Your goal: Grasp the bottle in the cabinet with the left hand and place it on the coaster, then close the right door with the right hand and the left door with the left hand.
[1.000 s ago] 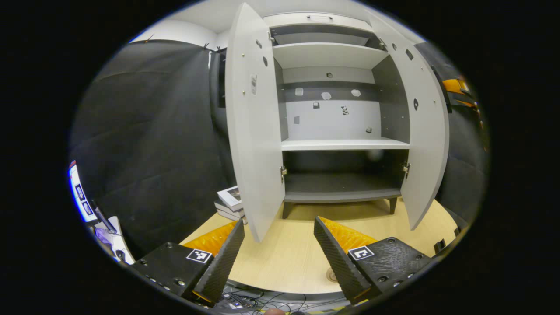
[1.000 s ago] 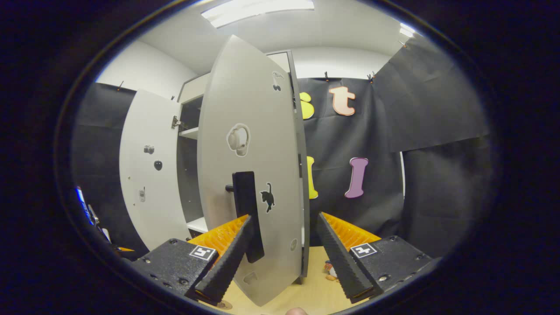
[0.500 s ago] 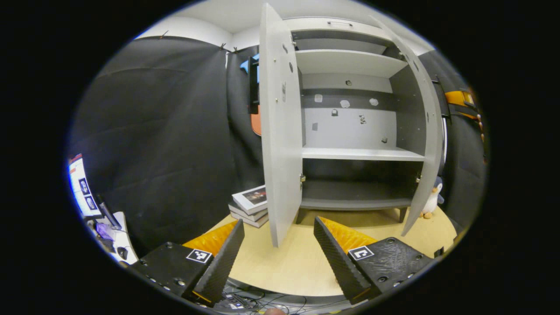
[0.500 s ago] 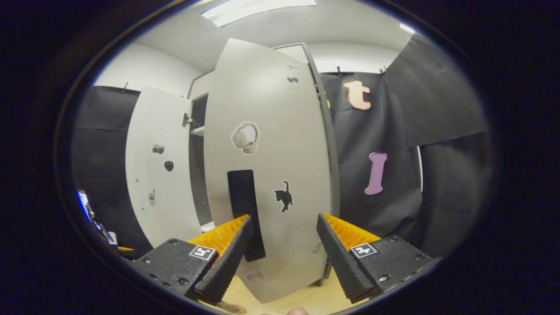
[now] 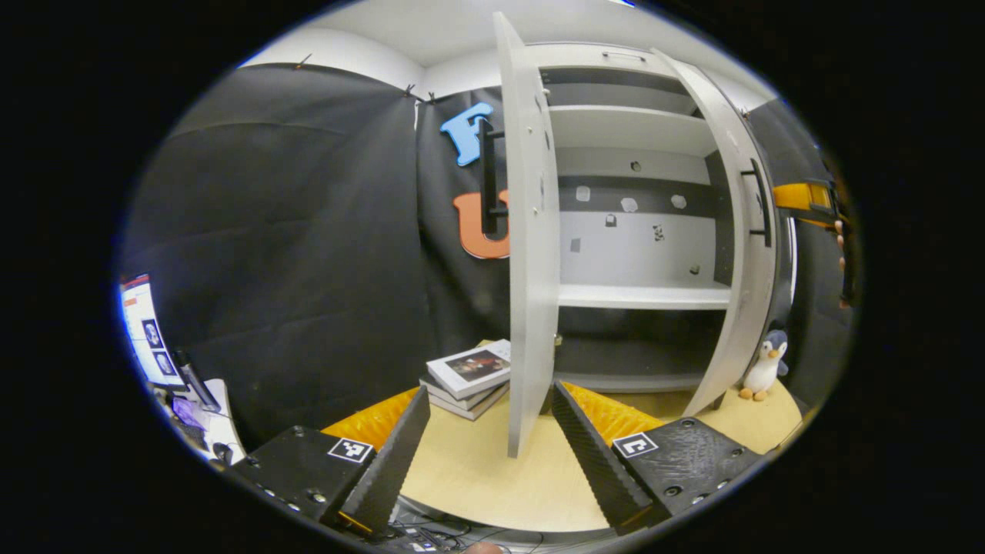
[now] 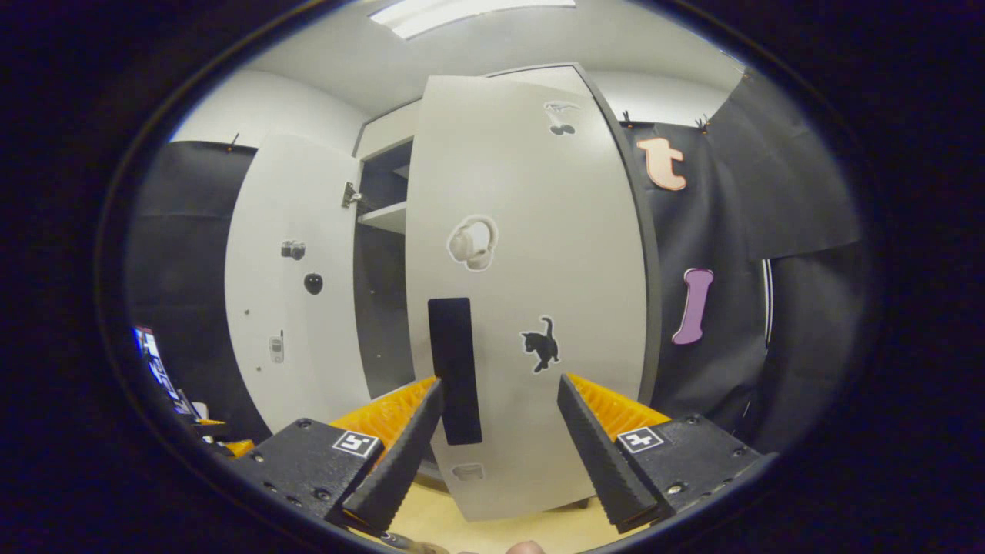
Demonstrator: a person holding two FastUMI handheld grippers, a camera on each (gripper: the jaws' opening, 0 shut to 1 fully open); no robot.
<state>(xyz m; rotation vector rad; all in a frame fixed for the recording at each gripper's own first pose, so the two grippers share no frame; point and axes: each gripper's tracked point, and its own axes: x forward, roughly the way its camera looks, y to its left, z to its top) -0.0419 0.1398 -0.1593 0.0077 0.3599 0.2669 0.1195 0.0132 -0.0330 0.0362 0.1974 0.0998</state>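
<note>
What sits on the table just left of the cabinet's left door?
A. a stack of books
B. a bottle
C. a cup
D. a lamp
A: in the left gripper view a stack of books lies on the table beside the left door.

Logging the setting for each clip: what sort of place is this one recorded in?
Most likely a staged recording booth, not a lived-in home: black cloth hangs as walls, a pale cabinet with both doors ajar stands on a wooden tabletop, and a monitor sits off to the side.
</note>
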